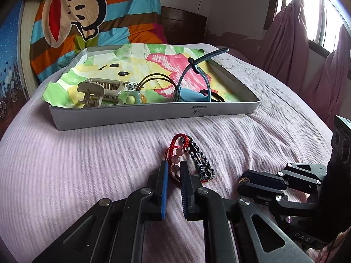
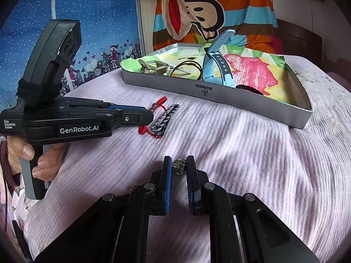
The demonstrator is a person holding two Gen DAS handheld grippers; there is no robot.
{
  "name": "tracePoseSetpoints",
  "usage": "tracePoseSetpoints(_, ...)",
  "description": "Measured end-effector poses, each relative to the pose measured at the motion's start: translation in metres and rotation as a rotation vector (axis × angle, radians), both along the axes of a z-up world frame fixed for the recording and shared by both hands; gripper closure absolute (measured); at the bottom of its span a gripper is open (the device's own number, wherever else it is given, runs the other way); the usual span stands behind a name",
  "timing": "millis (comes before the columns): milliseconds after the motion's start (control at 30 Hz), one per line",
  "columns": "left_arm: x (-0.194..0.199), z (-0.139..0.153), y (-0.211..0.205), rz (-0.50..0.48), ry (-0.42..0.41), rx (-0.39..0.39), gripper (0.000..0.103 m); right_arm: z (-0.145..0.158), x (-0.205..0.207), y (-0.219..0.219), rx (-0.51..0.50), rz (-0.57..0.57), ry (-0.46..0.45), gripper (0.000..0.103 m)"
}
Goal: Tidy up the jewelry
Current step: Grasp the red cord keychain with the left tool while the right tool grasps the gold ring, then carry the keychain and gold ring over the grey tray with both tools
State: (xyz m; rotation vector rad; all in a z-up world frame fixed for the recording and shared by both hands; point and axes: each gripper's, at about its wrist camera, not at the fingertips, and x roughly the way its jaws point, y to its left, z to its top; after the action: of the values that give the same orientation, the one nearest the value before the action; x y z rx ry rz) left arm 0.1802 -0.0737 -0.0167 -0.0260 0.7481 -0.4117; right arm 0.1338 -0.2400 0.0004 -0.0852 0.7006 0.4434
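Left hand-held gripper (image 1: 174,168): narrowly open astride the red bracelet (image 1: 175,155) on the bed (image 1: 87,153), nothing clamped yet. Right hand-held gripper (image 2: 178,164) likewise, around a small charm (image 2: 178,166). Close on the beads, lift clear of the braided band (image 1: 201,162), then clear the tray (image 1: 153,114) wall; open bed between.

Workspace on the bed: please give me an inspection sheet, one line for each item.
Surface: pink ribbed bedspread.
Job's things: red beaded bracelet and dark braided bracelet on the bedspread; small metallic bead apart from them.
Clutter: grey tray holds a hair claw, a blue watch and black hair ties.
Grippers: left gripper jaws open around the red bracelet; right gripper jaws open around the bead.
Cables: nothing seen.
Surroundings: monkey-print striped bedding, window.
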Motion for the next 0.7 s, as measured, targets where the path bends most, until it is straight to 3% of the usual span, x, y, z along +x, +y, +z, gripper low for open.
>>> tracePoseSetpoints(433, -0.011, 0.02, 0.0, 0.037, -0.098, 0.023, 0.093, 0.009, 0.01, -0.013, 0.057, -0.052, -0.044, 0.091)
tracePoseSetpoints(700, -0.006, 0.05, 0.007, 0.079, -0.181, -0.018, 0.093, 0.024, 0.021, -0.027, 0.109, -0.107, -0.107, 0.091)
